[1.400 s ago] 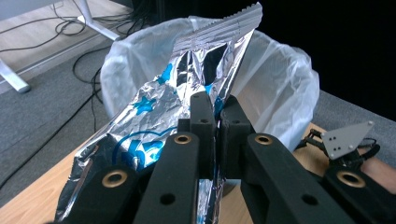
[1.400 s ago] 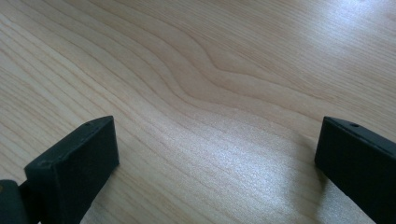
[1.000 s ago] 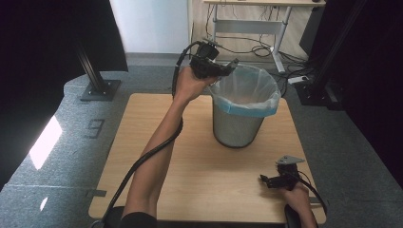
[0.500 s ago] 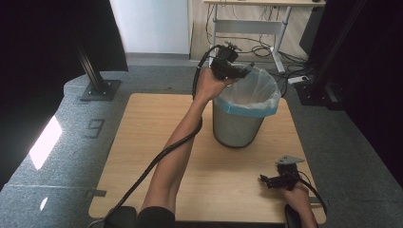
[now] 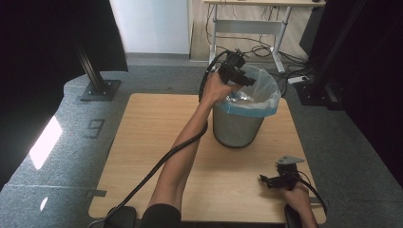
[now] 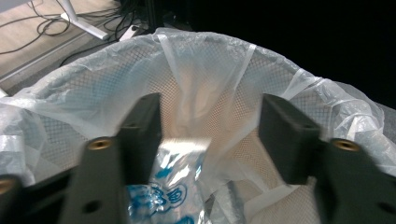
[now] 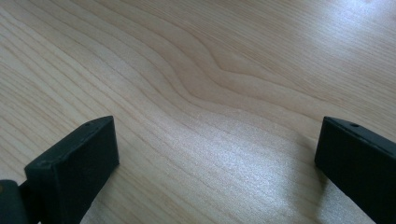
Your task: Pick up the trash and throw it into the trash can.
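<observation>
1. Surroundings: wooden table (image 5: 142, 156) fills the middle of the high view; black stand base (image 5: 100, 89) at upper left, a desk with cables (image 5: 247, 47) on the floor at top centre, dark curtains down both sides.
2. Mesh bin (image 5: 240, 118) with a white-and-blue liner (image 6: 205, 79) stands upright at the table's far right, mouth facing up. Nothing else sits on the table near it.
3. My left gripper (image 5: 240, 76) hovers over the bin's near-left rim, upper centre of the high view. Its jaws have just been opening and now stand apart.
4. The clear plastic wrapper (image 6: 175, 184) with blue print sits low centre in the left gripper view, inside the liner, beyond the jaw tips. Pads aren't pressing on it. It's blurred, so I can't tell its long axis or heading.
5. My right gripper (image 5: 275, 179) rests at lower right of the high view, jaws wide apart over bare wood, holding nothing.
</observation>
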The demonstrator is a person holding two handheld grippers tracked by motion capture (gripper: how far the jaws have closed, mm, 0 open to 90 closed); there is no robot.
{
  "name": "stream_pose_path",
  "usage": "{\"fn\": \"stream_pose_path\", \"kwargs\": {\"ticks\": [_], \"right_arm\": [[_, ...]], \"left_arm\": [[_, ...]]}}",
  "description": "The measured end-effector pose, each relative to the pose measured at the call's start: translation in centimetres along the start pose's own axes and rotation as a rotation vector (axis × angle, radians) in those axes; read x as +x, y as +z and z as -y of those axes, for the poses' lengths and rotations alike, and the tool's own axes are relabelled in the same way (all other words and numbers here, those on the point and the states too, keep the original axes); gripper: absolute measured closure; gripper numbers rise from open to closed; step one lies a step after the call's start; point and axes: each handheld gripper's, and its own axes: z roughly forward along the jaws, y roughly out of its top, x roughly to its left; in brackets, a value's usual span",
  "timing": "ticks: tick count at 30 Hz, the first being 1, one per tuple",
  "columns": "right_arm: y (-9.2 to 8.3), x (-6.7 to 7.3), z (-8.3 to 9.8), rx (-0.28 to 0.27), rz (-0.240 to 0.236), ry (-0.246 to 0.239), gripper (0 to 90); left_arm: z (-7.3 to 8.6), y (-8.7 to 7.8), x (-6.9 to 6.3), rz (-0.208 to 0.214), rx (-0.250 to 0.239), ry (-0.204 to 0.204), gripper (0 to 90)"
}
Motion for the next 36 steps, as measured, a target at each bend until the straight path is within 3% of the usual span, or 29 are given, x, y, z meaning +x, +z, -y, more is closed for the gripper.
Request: {"fn": "stream_pose_path", "kwargs": {"ticks": [4, 8, 21, 28, 36], "right_arm": [[0.0, 0.0, 0.0, 0.000, -0.001, -0.001, 0.0], [0.0, 0.0, 0.0, 0.000, -0.001, -0.001, 0.0], [0.0, 0.0, 0.0, 0.000, -0.001, -0.001, 0.0], [0.0, 0.0, 0.0, 0.000, -0.001, -0.001, 0.0], [0.0, 0.0, 0.0, 0.000, -0.001, -0.001, 0.0]], "left_arm": [[-0.1, -0.5, 0.1, 0.006, 0.005, -0.002, 23.2], [0.1, -1.6, 0.0, -0.003, 0.021, 0.023, 13.9], [1.7, -4.7, 0.2, -0.021, -0.012, 0.026, 7.1], [3.0, -6.3, 0.3, -0.065, -0.003, 0.056, 0.6], [4.5, -8.0, 0.7, -0.069, -0.025, 0.047, 0.0]]}}
